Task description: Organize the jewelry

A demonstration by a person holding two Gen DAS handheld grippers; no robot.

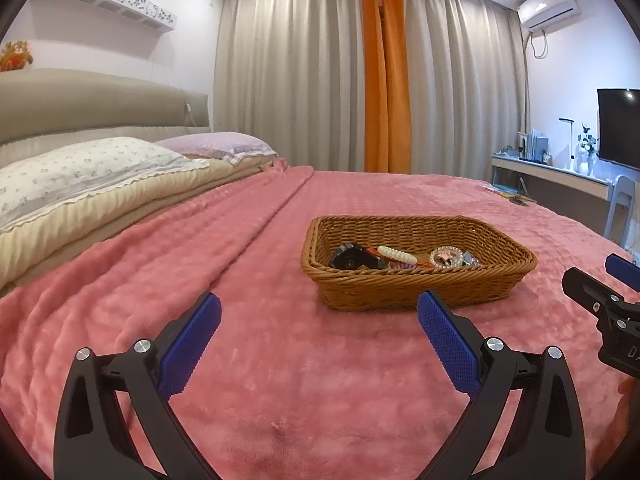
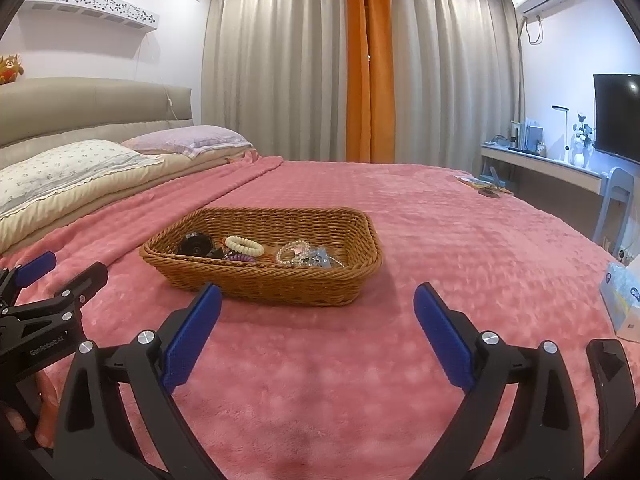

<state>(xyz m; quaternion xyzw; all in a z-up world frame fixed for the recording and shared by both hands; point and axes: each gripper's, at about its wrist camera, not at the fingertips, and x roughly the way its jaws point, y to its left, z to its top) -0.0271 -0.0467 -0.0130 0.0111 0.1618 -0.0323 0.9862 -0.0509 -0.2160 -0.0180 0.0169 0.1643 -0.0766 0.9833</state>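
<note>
A brown wicker basket (image 1: 420,296) sits on the pink bedspread (image 1: 280,380); it also shows in the right wrist view (image 2: 272,284). Inside lie a black round piece (image 1: 348,258), a cream spiral hair tie (image 1: 398,255), a purple coil (image 1: 402,266) and a beaded bracelet (image 1: 446,258). My left gripper (image 1: 318,312) is open and empty, hovering over the bedspread just short of the basket. My right gripper (image 2: 318,300) is open and empty, to the basket's near right. Each gripper shows at the edge of the other's view.
Pillows (image 1: 80,176) and a headboard (image 1: 100,104) stand at the left. Curtains (image 1: 320,72) hang behind the bed. A desk (image 1: 552,174) and a screen (image 1: 620,124) stand at the right. A tissue pack (image 2: 624,300) and a dark phone (image 2: 610,380) lie at the right of the bed.
</note>
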